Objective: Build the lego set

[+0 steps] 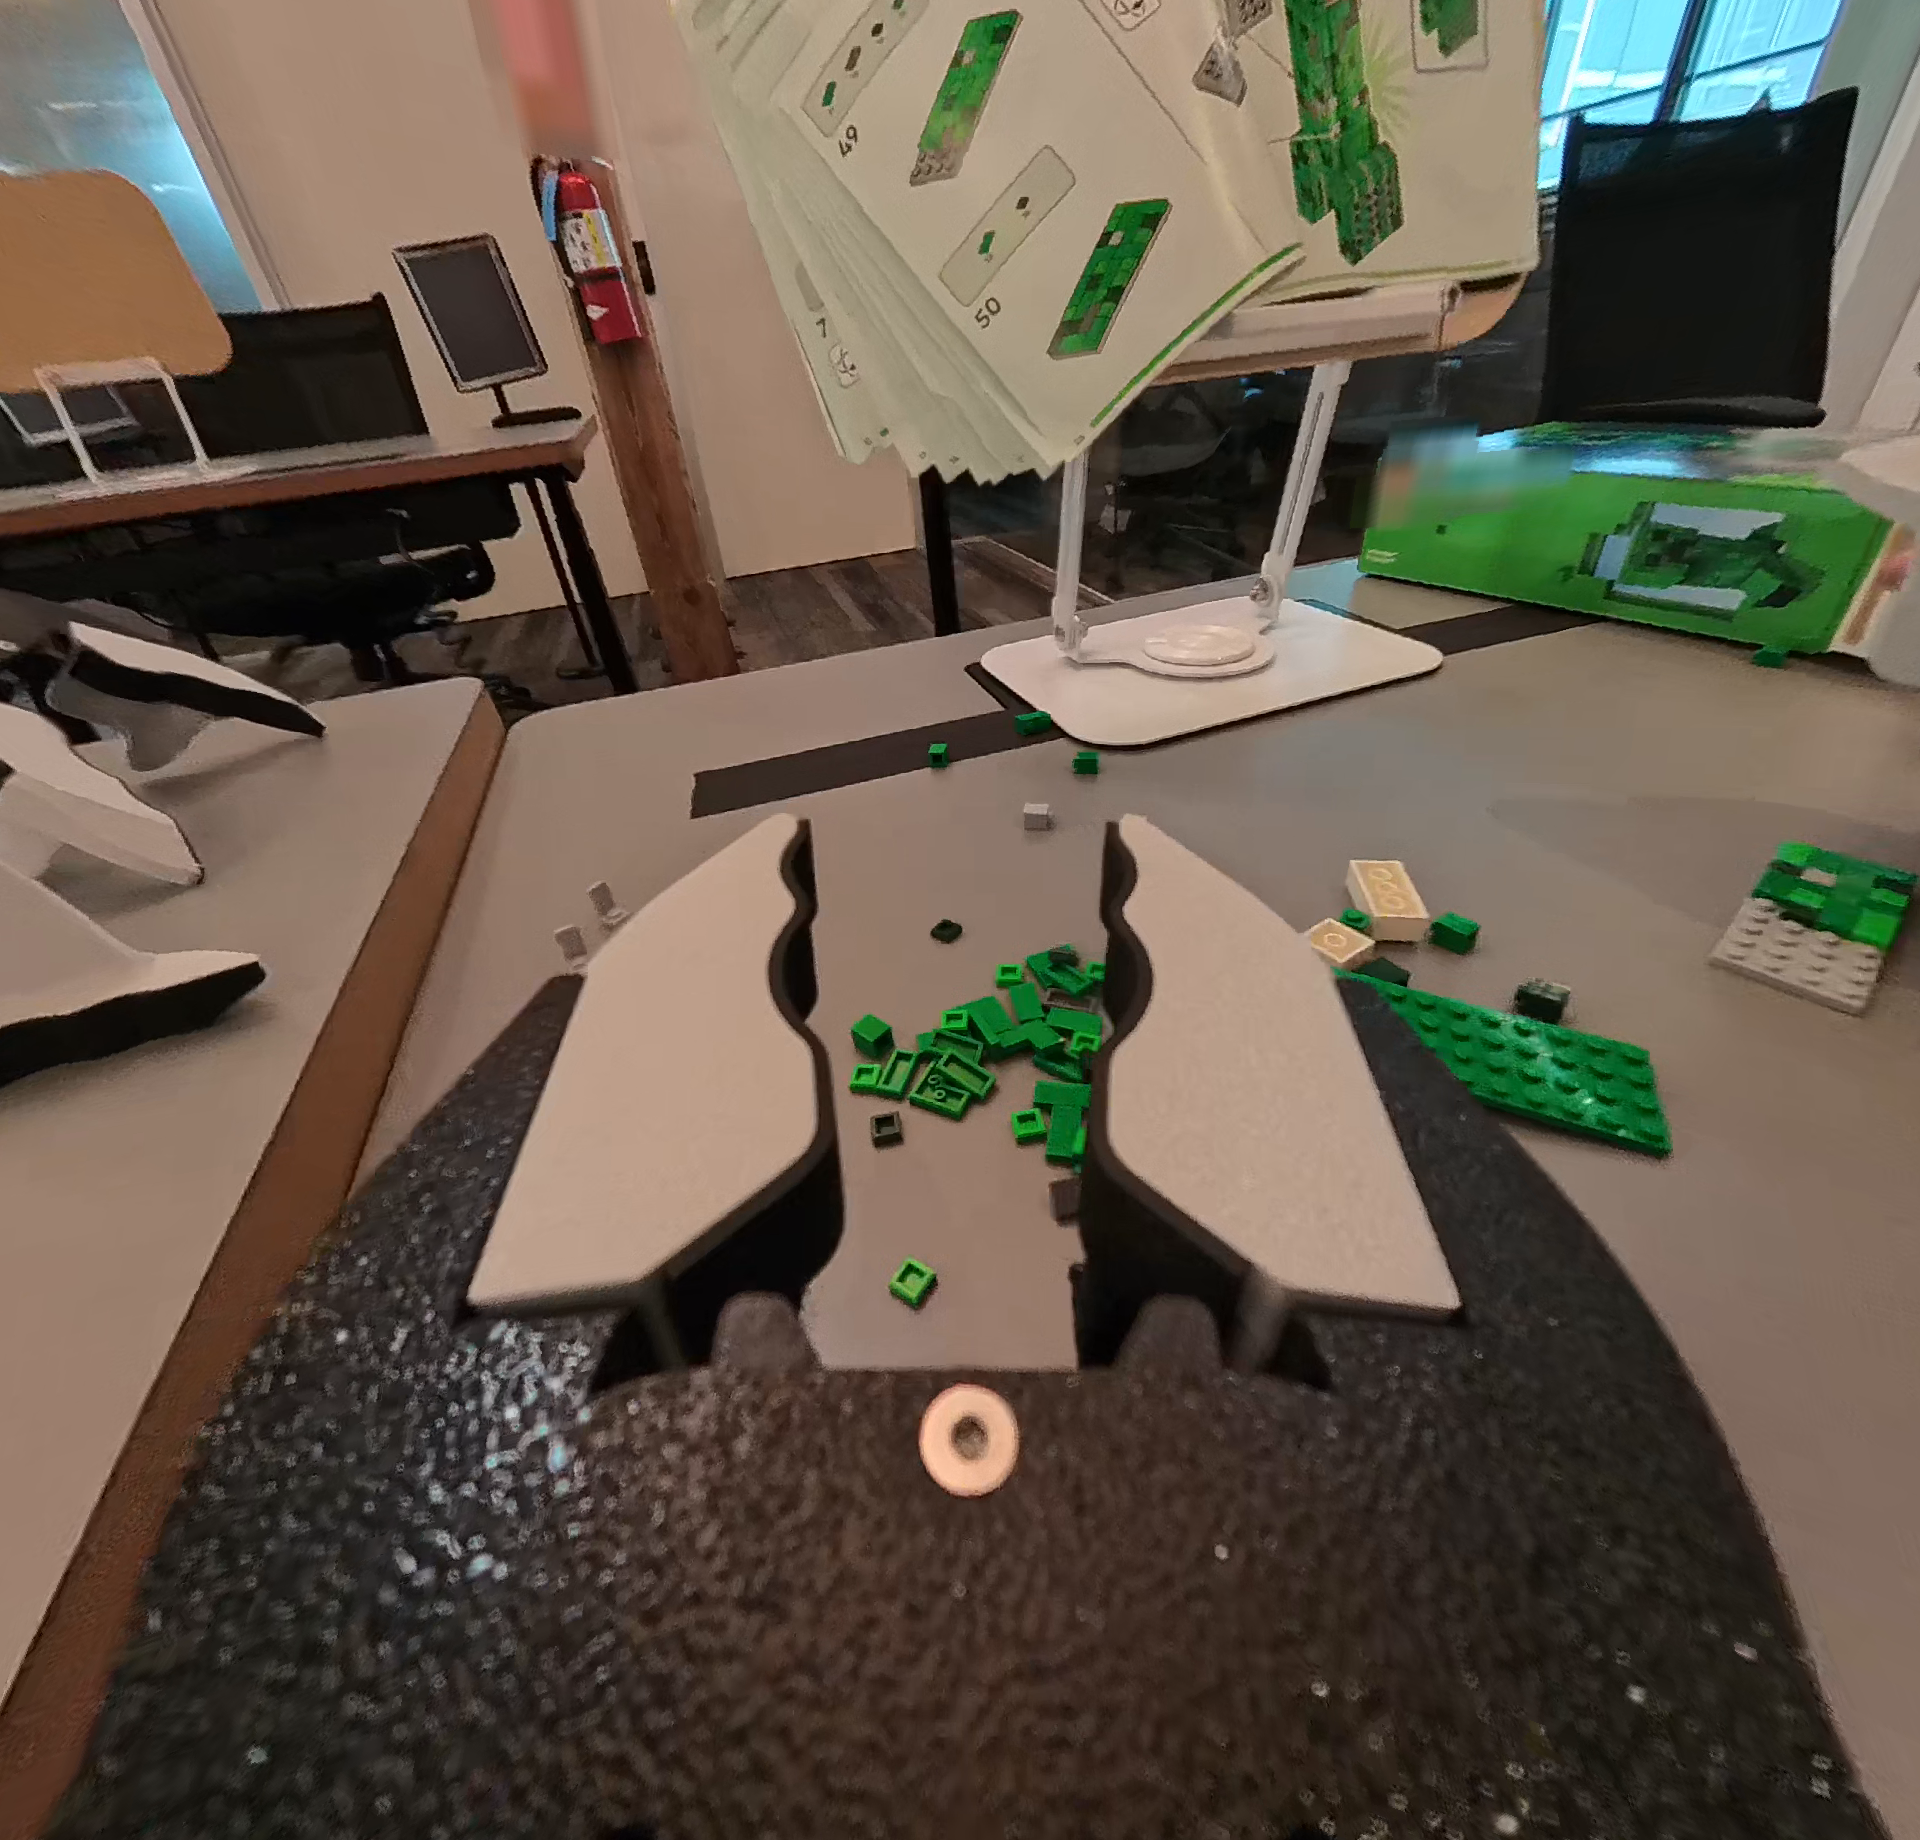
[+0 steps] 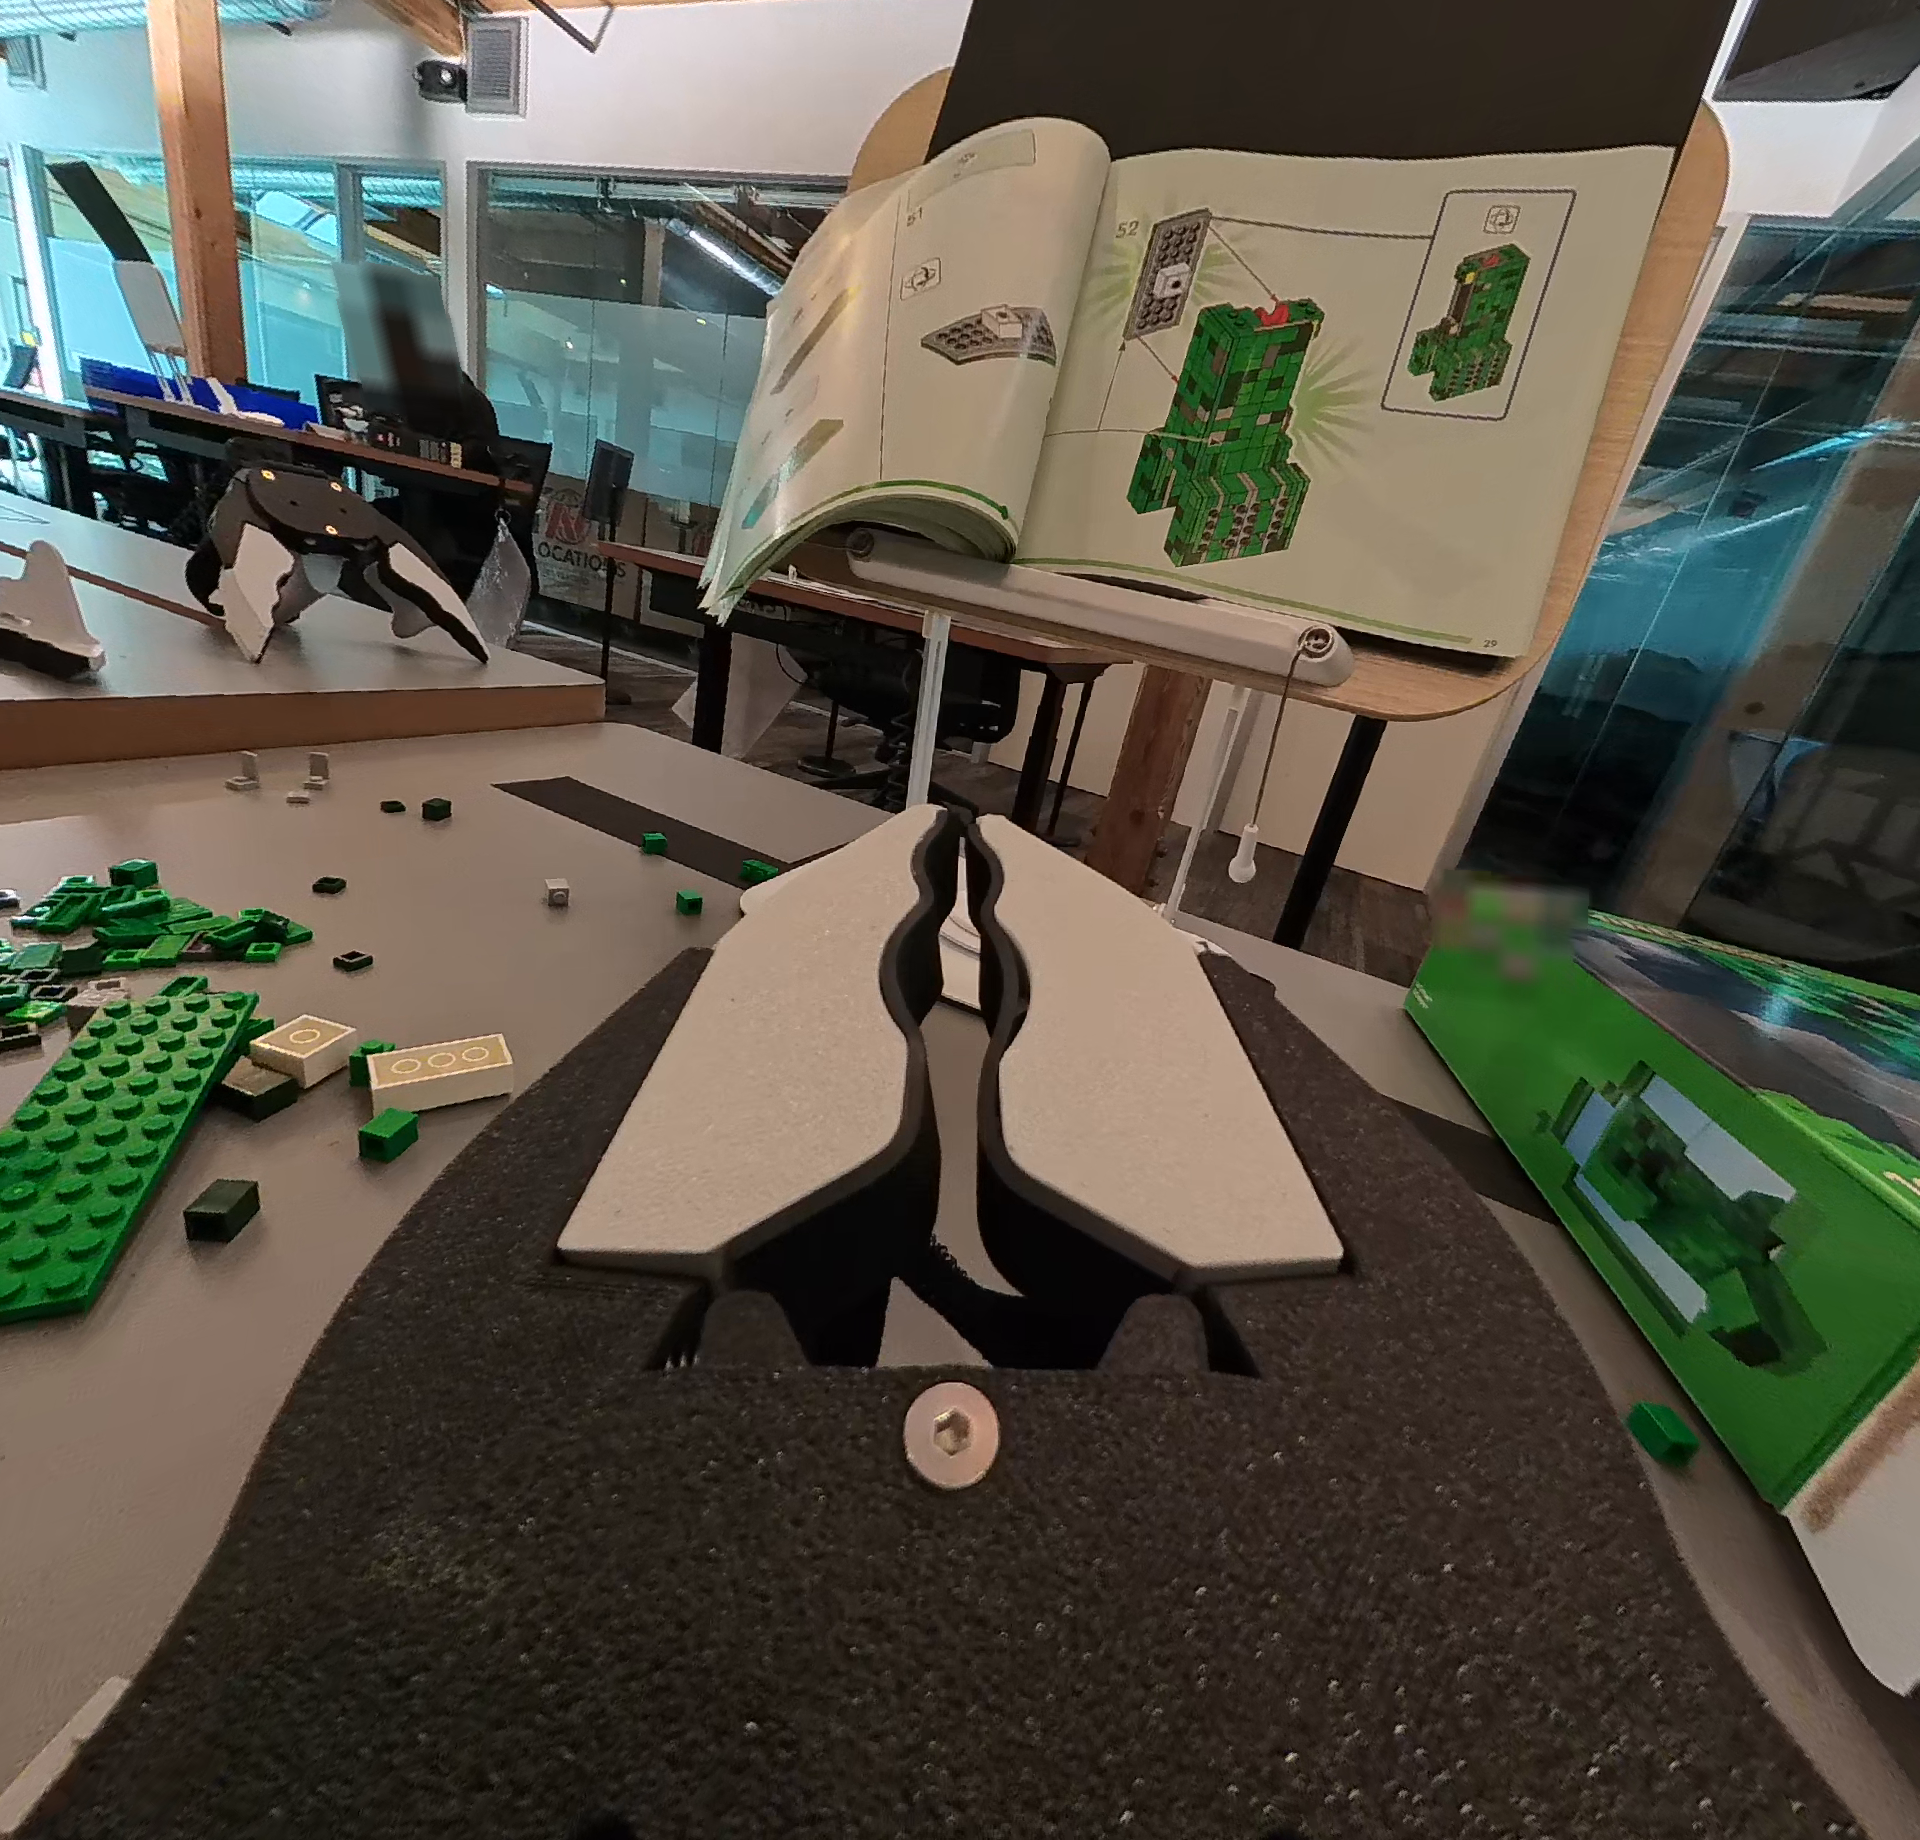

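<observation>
Green tiles [image 1: 997, 1042] lie heaped on the grey table [image 1: 1558, 772] between the left gripper [image 1: 956, 834]'s spread fingers, untouched. Right gripper [image 2: 958, 834], tips together on nothing, faces the booklet stand [image 2: 1143, 606]; green box [image 2: 1662, 1167] alongside.

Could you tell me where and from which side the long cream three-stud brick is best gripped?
I would grip the cream three-stud brick across its two long side faces, coming straight down from above. It lies flat, studs up, so those faces are parallel and upright. A small green brick sits close against its left end, so gripping end to end looks awkward.
</observation>
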A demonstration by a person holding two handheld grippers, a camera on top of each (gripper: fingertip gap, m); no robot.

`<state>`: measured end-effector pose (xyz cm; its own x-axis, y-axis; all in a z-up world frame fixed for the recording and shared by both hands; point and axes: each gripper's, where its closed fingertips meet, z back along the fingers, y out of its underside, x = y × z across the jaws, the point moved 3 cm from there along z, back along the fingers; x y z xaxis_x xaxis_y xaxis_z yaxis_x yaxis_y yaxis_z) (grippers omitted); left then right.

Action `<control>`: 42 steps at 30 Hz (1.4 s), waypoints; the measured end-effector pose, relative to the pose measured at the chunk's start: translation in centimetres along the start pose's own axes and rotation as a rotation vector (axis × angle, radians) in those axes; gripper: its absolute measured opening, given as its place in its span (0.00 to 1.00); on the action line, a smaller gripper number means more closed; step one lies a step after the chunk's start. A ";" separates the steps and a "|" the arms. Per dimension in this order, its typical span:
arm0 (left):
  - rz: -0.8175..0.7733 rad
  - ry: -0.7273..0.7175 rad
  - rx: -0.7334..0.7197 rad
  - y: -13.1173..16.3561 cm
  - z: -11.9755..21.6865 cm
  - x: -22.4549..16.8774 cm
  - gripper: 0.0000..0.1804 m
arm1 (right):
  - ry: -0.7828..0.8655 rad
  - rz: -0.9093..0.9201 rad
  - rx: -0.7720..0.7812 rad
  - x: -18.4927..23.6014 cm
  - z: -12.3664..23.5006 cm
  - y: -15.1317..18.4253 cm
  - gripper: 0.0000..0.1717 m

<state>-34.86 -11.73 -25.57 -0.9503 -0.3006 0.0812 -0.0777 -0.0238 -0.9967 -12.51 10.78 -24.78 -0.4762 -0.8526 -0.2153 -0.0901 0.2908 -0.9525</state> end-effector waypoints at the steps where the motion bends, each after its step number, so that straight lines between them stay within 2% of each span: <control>1: 0.017 -0.002 -0.003 -0.1 0.1 0.3 0.30 | 0.000 0.002 0.001 0.0 0.1 0.0 0.00; 5: 0.009 -0.071 0.013 -0.1 0.7 2.6 0.31 | -0.026 0.044 0.024 0.5 0.1 0.3 0.00; 7: -0.011 -0.135 0.028 0.2 1.1 4.4 0.31 | -0.094 0.050 0.031 1.4 0.0 0.2 0.00; 11: 0.021 -0.232 0.047 0.7 2.2 7.6 0.31 | -0.358 -0.038 0.154 5.2 -0.8 -0.2 0.00; 15: 0.056 -0.243 0.045 1.1 2.4 8.6 0.30 | -0.623 -0.052 0.251 9.8 -2.7 -1.3 0.00; 18: 0.022 -0.211 0.060 1.2 2.0 8.0 0.30 | -0.806 0.023 0.395 12.7 -4.4 -0.8 0.00; 21: -0.046 -0.187 0.074 1.4 2.0 7.2 0.30 | -0.909 0.105 0.497 14.4 -6.3 0.0 0.00; 23: -0.055 -0.175 0.074 1.4 1.8 6.8 0.30 | -0.992 0.116 0.586 15.3 -6.9 0.5 0.06; 26: -0.047 -0.174 0.072 1.4 1.8 6.9 0.30 | -1.041 0.169 0.664 16.7 -8.7 0.8 0.10; 29: -0.034 -0.192 0.062 1.3 2.0 7.3 0.30 | -1.071 0.242 0.750 18.8 -10.6 1.3 0.09; 34: -0.040 -0.208 0.067 1.4 2.1 7.7 0.29 | -1.218 0.506 0.808 21.8 -12.2 2.4 0.09; 36: -0.042 -0.213 0.063 1.3 2.2 7.7 0.29 | -1.281 0.518 0.867 22.4 -12.6 3.0 0.08; 38: -0.040 -0.214 0.061 1.3 2.2 7.7 0.28 | -1.417 0.488 0.912 23.0 -12.0 3.0 0.08; 40: -0.036 -0.211 0.061 1.3 2.2 7.7 0.28 | -1.474 0.551 0.937 22.7 -11.6 3.4 0.09; 42: -0.034 -0.205 0.059 1.3 2.1 7.7 0.28 | -1.508 0.674 0.867 22.6 -11.3 3.6 0.09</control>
<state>-41.65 -16.08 -26.26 -0.8656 -0.4863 0.1190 -0.0854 -0.0908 -0.9922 -33.47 -2.54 -30.65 0.8844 -0.4602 -0.0777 0.4050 0.8395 -0.3623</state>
